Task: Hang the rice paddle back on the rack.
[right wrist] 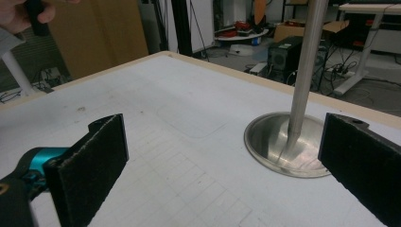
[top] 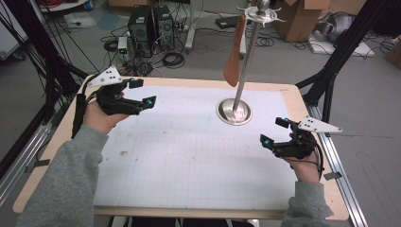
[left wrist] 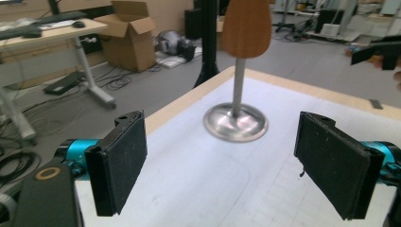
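Nothing is in hand yet: we hold the left gripper [top: 142, 93] and right gripper [top: 274, 133] wide open and empty, well apart from the wooden spatula [top: 234, 56] hanging on the metal stand [top: 234, 112].

Table [top: 71, 137]: white mat [top: 189, 156], steel stand [top: 234, 112].

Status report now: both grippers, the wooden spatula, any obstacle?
Left gripper open, right gripper open, both empty. Wooden spatula hangs from metal stand, untouched. Nothing in between.
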Demonstrator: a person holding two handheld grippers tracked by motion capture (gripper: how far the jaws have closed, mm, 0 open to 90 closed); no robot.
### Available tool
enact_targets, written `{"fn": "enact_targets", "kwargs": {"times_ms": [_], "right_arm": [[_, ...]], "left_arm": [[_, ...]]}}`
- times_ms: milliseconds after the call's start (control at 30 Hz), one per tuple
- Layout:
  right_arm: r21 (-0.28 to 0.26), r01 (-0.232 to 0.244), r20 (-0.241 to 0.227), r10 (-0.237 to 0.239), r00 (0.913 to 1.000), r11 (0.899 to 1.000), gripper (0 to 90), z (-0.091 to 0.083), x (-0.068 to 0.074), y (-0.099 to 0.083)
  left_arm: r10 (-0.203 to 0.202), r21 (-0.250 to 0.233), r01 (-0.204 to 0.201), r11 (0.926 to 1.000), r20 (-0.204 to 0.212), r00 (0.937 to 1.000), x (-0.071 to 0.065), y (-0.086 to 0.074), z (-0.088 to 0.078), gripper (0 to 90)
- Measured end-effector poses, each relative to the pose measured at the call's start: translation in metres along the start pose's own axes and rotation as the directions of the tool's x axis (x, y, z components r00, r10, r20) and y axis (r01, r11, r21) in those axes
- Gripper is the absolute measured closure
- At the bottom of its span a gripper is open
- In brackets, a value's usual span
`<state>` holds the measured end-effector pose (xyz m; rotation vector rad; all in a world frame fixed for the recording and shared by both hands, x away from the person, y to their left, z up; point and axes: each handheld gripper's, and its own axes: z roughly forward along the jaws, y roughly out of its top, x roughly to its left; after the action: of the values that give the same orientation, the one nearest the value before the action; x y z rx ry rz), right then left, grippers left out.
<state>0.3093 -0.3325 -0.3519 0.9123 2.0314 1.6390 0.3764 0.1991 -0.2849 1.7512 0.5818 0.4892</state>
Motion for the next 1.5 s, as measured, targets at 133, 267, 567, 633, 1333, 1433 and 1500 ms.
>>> {"fn": "enact_targets", "kwargs": {"times_ms": [133, 267, 567, 633, 1333, 1433, 1500], "right_arm": [[0.004, -0.003, 0.001, 0.003, 1.0000, 1.000, 1.0, 0.002, 0.000, 0.000], [0.007, -0.006, 0.000, 0.006, 1.0000, 1.000, 1.0, 0.004, -0.001, -0.001], [0.005, -0.008, -0.008, 0.008, 0.9999, 1.000, 1.0, 0.008, -0.002, -0.001], [0.003, -0.007, -0.007, 0.007, 1.0000, 1.000, 1.0, 0.008, -0.003, -0.001], [0.004, -0.010, -0.006, 0.010, 0.9999, 1.000, 1.0, 0.009, -0.004, -0.001], [0.006, -0.011, -0.005, 0.012, 0.9999, 1.000, 1.0, 0.009, -0.004, -0.001], [0.008, -0.017, -0.003, 0.017, 0.9999, 1.000, 1.0, 0.009, -0.005, -0.001]], "left_arm": [[-0.007, 0.013, 0.007, 0.9999, -0.021, 0.9997, 0.001, -0.015, -0.014, 17.8], [-0.037, 0.006, 0.037, 0.9993, -0.029, 0.9989, 0.003, -0.029, -0.027, 17.0], [-0.103, -0.049, 0.098, 0.9940, -0.097, 0.9899, 0.011, -0.056, -0.053, 15.6], [-0.119, -0.058, 0.113, 0.9920, -0.111, 0.9867, 0.012, -0.062, -0.058, 15.5], [-0.176, -0.054, 0.167, 0.9844, -0.251, 0.9519, 0.010, -0.111, -0.102, 14.0], [-0.183, -0.055, 0.175, 0.9831, -0.266, 0.9464, 0.010, -0.116, -0.106, 14.0], [-0.189, -0.060, 0.179, 0.9820, -0.276, 0.9426, 0.010, -0.120, -0.110, 14.0]]}}
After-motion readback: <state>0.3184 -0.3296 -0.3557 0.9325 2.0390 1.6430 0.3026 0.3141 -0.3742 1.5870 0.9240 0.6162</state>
